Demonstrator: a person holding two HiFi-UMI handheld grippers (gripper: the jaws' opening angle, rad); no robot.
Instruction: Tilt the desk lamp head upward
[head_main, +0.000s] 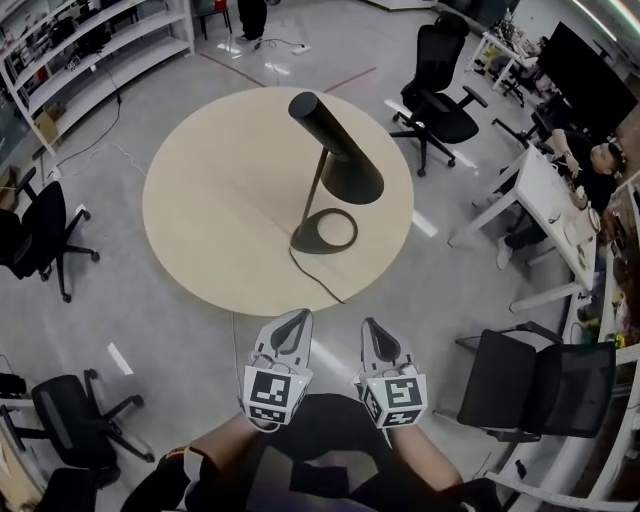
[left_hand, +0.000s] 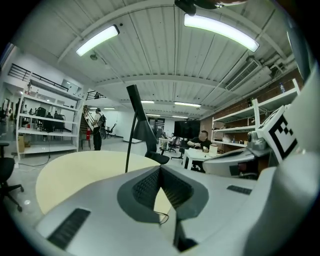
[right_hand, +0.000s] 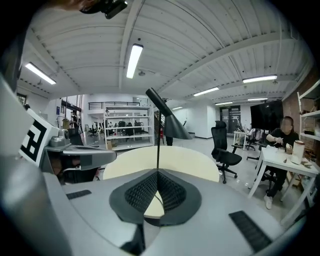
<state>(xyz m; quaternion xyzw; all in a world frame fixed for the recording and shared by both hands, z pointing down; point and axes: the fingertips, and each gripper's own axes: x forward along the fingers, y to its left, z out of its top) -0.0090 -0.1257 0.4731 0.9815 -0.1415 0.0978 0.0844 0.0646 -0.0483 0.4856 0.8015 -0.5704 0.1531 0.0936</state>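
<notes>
A black desk lamp stands right of centre on the round beige table (head_main: 210, 215), on a ring-shaped base (head_main: 325, 232). Its cone-shaped head (head_main: 338, 148) slants down toward the right. The lamp also shows in the left gripper view as a dark head (left_hand: 140, 119) on a thin stem, and in the right gripper view with its head (right_hand: 169, 120) ahead of the jaws. My left gripper (head_main: 299, 320) and right gripper (head_main: 372, 327) are side by side off the table's near edge, well short of the lamp. Both are shut with nothing between the jaws (left_hand: 160, 169) (right_hand: 157, 173).
The lamp's cord (head_main: 318, 280) runs from the base over the near table edge. Black office chairs stand at left (head_main: 40, 235), lower left (head_main: 75, 420), lower right (head_main: 540, 385) and far right (head_main: 440, 85). A person sits at a white desk (head_main: 555, 205) on the right. Shelves (head_main: 90, 50) line the upper left.
</notes>
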